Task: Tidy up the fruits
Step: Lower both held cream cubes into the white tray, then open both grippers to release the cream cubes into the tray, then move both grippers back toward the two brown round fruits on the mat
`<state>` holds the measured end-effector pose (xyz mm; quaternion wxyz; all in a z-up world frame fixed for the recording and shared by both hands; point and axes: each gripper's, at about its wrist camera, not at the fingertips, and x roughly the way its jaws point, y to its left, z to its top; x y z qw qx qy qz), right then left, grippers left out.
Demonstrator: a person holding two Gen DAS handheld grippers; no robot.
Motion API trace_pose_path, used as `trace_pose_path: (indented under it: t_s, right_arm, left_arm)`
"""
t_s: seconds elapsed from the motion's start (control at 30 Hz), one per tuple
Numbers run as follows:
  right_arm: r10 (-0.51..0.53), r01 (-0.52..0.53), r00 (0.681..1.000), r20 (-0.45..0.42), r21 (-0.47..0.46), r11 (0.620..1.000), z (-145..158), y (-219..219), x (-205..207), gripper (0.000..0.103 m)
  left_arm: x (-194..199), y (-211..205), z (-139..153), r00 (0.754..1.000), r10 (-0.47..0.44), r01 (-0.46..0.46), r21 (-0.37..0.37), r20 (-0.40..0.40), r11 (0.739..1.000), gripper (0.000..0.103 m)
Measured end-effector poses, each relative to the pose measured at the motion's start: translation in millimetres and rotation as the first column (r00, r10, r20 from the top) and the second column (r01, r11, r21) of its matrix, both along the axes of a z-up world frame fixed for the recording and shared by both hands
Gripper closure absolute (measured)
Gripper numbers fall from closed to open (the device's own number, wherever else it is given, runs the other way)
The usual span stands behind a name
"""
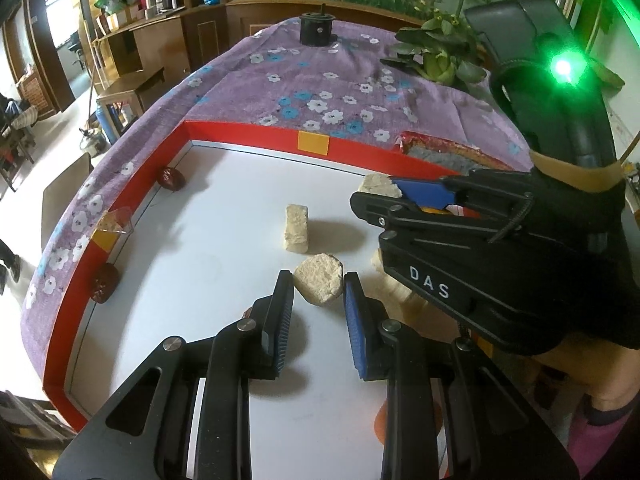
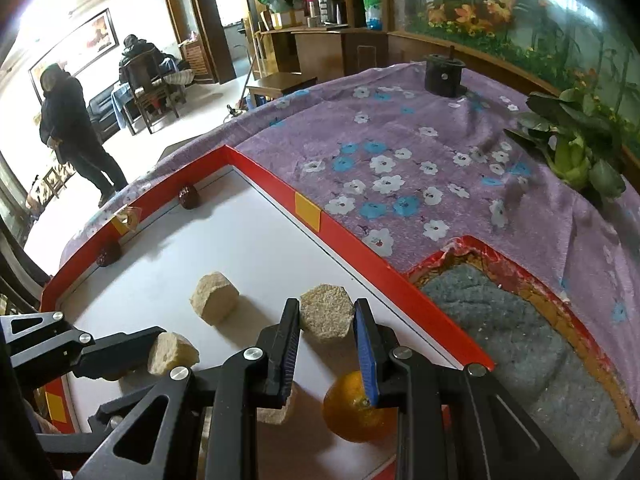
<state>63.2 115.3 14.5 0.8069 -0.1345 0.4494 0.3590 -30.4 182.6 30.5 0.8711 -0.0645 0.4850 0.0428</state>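
A white tray with a red rim (image 1: 248, 136) (image 2: 344, 236) lies on the table. My left gripper (image 1: 318, 280) (image 2: 162, 342) is shut on a beige hexagonal block (image 1: 320, 286) (image 2: 173, 354). My right gripper (image 2: 326, 308) (image 1: 376, 194) is shut on a second beige hexagonal block (image 2: 326, 316) (image 1: 380, 185), held just above the tray near its far rim. A third beige block (image 1: 297, 229) (image 2: 214, 298) lies loose on the tray. An orange (image 2: 352, 408) sits under my right fingers. Two dark red dates (image 1: 172, 178) (image 1: 105, 282) rest against the left rim.
A purple flowered cloth (image 2: 400, 152) covers the table. On it stand a black cylinder (image 1: 316, 30) and a leafy green vegetable (image 2: 572, 152). A torn red box with grey padding (image 2: 520, 340) adjoins the tray. A person (image 2: 72, 128) stands in the room behind.
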Motion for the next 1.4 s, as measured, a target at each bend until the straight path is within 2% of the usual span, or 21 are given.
trace_pose_path:
  t_s: [0.2, 0.3, 0.37, 0.43, 0.47, 0.7, 1.0, 1.03, 1.2, 1.4]
  right_arm:
    - [0.006, -0.006, 1.0, 0.005, -0.017, 1.0, -2, 6, 1, 0.077]
    - [0.015, -0.015, 1.0, -0.014, -0.002, 1.0, -1, 9, 3, 0.067]
    - [0.016, -0.015, 0.999, -0.035, 0.019, 1.0, 0, 8, 4, 0.066]
    - [0.009, -0.008, 0.999, -0.034, 0.028, 1.0, 3, 4, 3, 0.066]
    - [0.004, -0.003, 1.0, -0.028, 0.033, 0.999, 5, 1, 1, 0.066]
    - [-0.036, 0.036, 0.999, 0.0, 0.08, 0.996, 27, -26, -11, 0.066]
    - [-0.145, 0.137, 0.989, 0.043, 0.138, 0.981, 49, -75, -34, 0.064]
    - [-0.158, 0.15, 0.986, 0.044, 0.15, 0.977, 51, -81, -37, 0.061]
    - [-0.225, 0.211, 0.973, 0.057, 0.183, 0.96, 57, -113, -48, 0.059]
    - [-0.272, 0.258, 0.96, 0.065, 0.165, 0.952, 55, -147, -60, 0.059]
  left_arm:
    - [2, 0, -3, 1.0, 0.01, -0.009, 0.012, -0.021, 1.0, 0.078]
    - [3, -2, -5, 1.0, 0.01, -0.009, 0.021, -0.028, 1.0, 0.078]
    - [3, -1, -6, 0.999, 0.012, -0.011, 0.021, -0.033, 1.0, 0.071]
    - [2, 0, -4, 1.0, 0.012, -0.012, 0.02, -0.026, 1.0, 0.052]
    - [1, 0, -2, 1.0, 0.015, -0.015, 0.022, -0.014, 1.0, 0.051]
    - [-8, -4, 13, 0.999, 0.024, -0.026, 0.061, 0.031, 0.998, 0.051]
    - [-15, -24, 30, 0.995, 0.04, -0.049, 0.093, 0.089, 0.995, 0.051]
    - [-16, -28, 31, 0.995, 0.039, -0.048, 0.098, 0.093, 0.994, 0.051]
    - [-15, -47, 35, 0.994, 0.021, -0.031, 0.096, 0.107, 0.995, 0.051]
    - [-12, -77, 39, 0.993, -0.025, 0.015, 0.091, 0.117, 0.996, 0.051]
